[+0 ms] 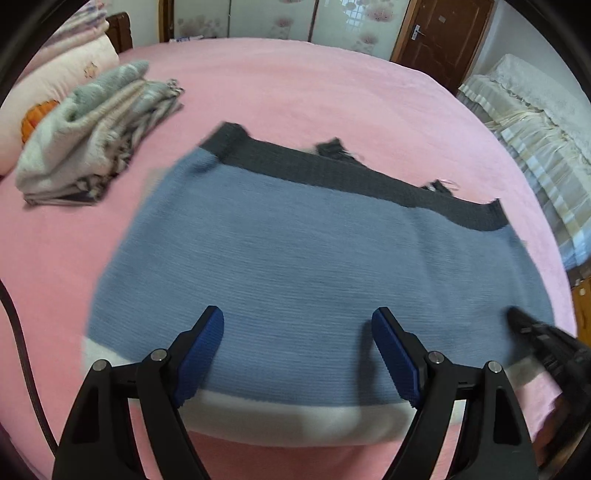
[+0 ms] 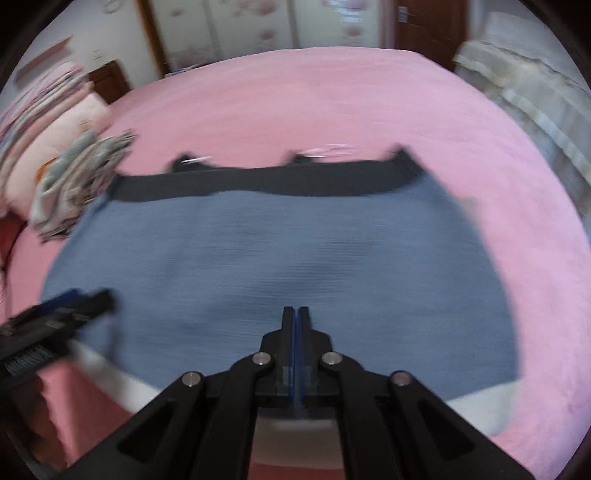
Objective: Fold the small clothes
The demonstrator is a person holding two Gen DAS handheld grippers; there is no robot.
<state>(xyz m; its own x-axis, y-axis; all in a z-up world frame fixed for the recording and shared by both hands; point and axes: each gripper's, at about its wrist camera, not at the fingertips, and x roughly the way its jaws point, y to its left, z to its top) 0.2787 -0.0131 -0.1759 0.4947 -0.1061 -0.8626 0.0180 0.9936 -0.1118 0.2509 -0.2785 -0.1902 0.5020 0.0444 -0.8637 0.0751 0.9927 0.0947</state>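
A blue knit garment (image 1: 306,254) with a dark grey band (image 1: 332,170) along its far edge and a white band (image 1: 280,417) along its near edge lies flat on the pink bed; it also shows in the right wrist view (image 2: 280,258). My left gripper (image 1: 297,325) is open above the garment's near part, with nothing between its blue pads (image 1: 201,354). My right gripper (image 2: 295,314) is shut over the near middle of the garment; I cannot tell whether it pinches cloth. It shows blurred at the right edge of the left wrist view (image 1: 543,343).
A pile of folded grey and striped clothes (image 1: 99,129) lies at the far left of the pink bed (image 1: 295,85), beside a pink pillow (image 1: 62,70). A covered sofa (image 1: 535,122) stands to the right. A wooden door (image 1: 443,33) is behind.
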